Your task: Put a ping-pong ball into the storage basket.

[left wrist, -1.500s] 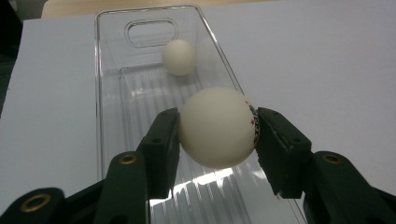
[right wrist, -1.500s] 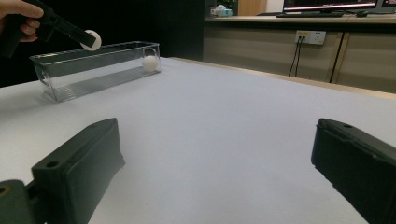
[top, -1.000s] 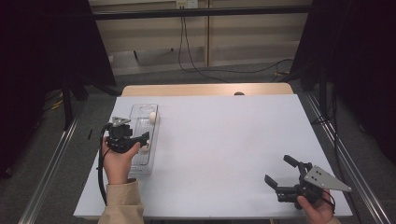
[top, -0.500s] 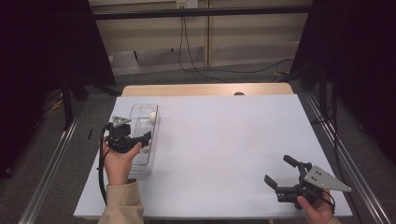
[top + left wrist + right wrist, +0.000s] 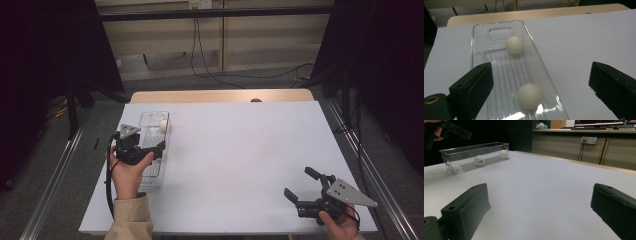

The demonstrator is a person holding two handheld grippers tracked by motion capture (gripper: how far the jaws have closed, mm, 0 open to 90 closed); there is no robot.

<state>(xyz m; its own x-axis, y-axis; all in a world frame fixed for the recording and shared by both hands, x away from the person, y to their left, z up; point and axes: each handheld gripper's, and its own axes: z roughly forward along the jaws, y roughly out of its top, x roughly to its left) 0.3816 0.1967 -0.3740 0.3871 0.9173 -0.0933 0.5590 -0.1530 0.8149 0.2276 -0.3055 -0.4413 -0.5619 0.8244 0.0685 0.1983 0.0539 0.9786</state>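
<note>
1. Left gripper [image 5: 150, 150], left of centre in the high view, hovers over the clear tray [image 5: 162, 172]; its jaws have just been opening and now stand wide, nothing between them
2. In the left gripper view the near ball [image 5: 530, 96] lies on the ribbed tray floor at lower centre, below the gap between the jaws and free of both pads; judged: just let go there, gripper parked above so the ball lands inside the walls
3. Far ball [image 5: 514, 45] sits at upper centre of that view, near the tray's end with the oval handle cut-out, well apart from the near ball
4. Right gripper [image 5: 306, 191], lower right of the high view, jaws spread wide and empty, low over bare table; judged: idle, kept out of the way
5. Right gripper view shows the tray at upper left, long side on, both balls inside it
6. Table [image 5: 240, 150]: plain white sheet, a wooden edge [image 5: 220, 96] at top centre
7. Room: dark curtains left and right, pale panelled wall [image 5: 250, 45] at top, cables [image 5: 215, 75] trailing on grey floor
</note>
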